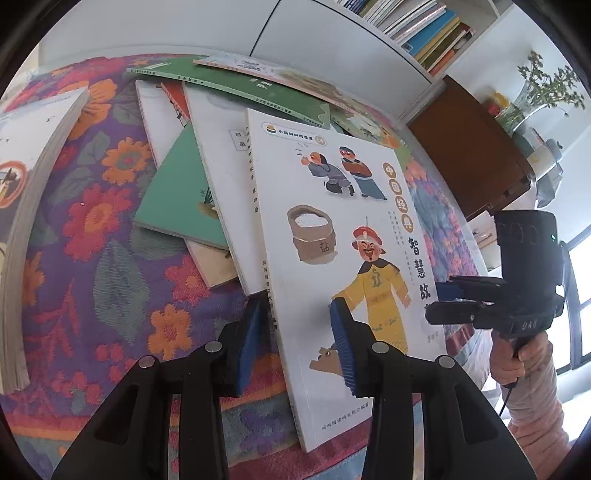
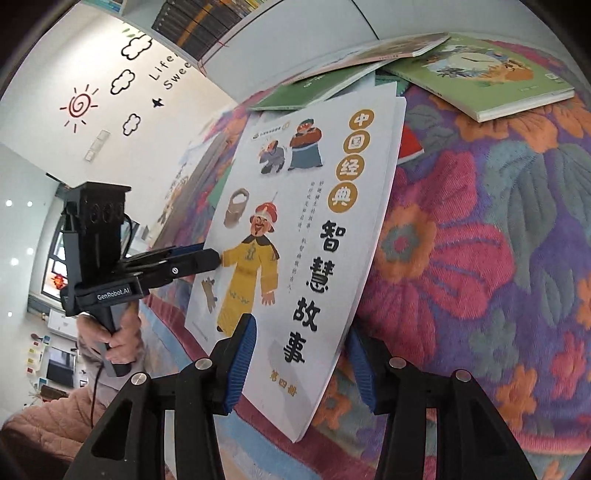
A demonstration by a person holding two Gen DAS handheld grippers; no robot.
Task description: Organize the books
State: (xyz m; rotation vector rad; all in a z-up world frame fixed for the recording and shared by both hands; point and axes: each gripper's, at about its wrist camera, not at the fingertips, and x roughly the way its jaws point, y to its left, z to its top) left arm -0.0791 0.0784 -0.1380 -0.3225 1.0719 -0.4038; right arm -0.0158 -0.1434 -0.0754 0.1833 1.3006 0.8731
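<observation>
Storybook (image 1: 332, 236) with the yellow-robed figure, held at two edges over the flowered cloth (image 1: 92, 280).

White cover, long axis running 6 to 12 o'clock away from the left tool (image 1: 295, 350), whose blue pads straddle the spine edge, seemingly pinching it. From 3 o'clock the right tool (image 1: 448, 299) reaches the opposite long edge; in its own view the pads stand either side of that edge, though I cannot tell if they press. Both are equally near. Cover text reads 中国经典 智慧故事 and 第四册; the sack bears 盐. "GenRobot.AI" marks the left tool's body. Loose books (image 1: 207, 122) lie beyond at 12 o'clock, beneath a bookshelf (image 1: 424, 29). Wall lettering starts "Life", "Swee".
</observation>
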